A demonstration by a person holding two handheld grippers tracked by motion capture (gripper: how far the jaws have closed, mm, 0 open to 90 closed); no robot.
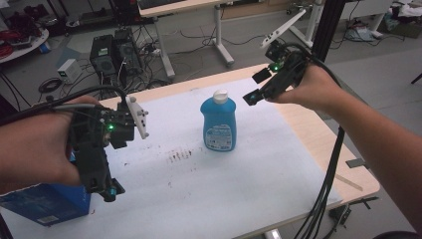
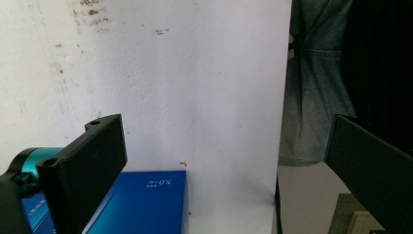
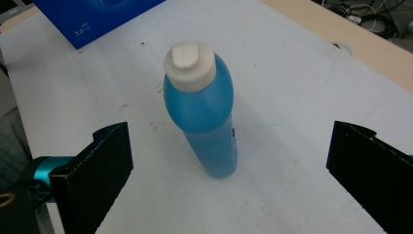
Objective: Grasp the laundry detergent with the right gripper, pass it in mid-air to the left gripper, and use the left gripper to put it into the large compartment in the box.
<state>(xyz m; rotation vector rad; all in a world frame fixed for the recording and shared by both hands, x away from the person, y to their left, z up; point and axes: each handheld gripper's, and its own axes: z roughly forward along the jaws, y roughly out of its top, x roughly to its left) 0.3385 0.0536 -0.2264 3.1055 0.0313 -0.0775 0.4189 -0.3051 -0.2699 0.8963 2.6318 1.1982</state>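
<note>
A: Start with the tongs. What is the right gripper [image 1: 261, 85] doing?

B: It is held up over the far right part of the table, and its jaws stand wide apart with nothing between them. In the right gripper view the right gripper [image 3: 229, 161] looks down on a blue bottle [image 3: 207, 114], which sits in the gap between the two jaws without touching either.

A: And the left gripper [image 1: 107, 186]?

B: Also spread wide and empty. It hangs over the near left part of the table, pointing down. In the left gripper view the left gripper [image 2: 224, 161] has bare white sheet [image 2: 195, 87] between its jaws, and a blue box [image 2: 146, 204] lies just beside the left-hand jaw, partly behind it.

A: Where does the bottle stand?

B: Upright near the middle of the white sheet [image 1: 239, 174], in the high view. The blue bottle [image 1: 219, 122] has a white flip cap [image 1: 220, 95] and a pale label [image 1: 219, 137] low on its front. It is between the two grippers, nearer the right one.

A: The box?

B: The blue box [image 1: 47, 201] lies flat at the near left corner of the sheet, under the left hand [image 1: 35, 144]. It is well apart from the bottle.

A: Anything else on the sheet?

B: Some small dark smudges [image 1: 179, 155] just left of the bottle. The sheet covers most of a light wooden table [image 1: 318, 134], whose bare edge shows at the right, below the right hand [image 1: 311, 89].
</note>
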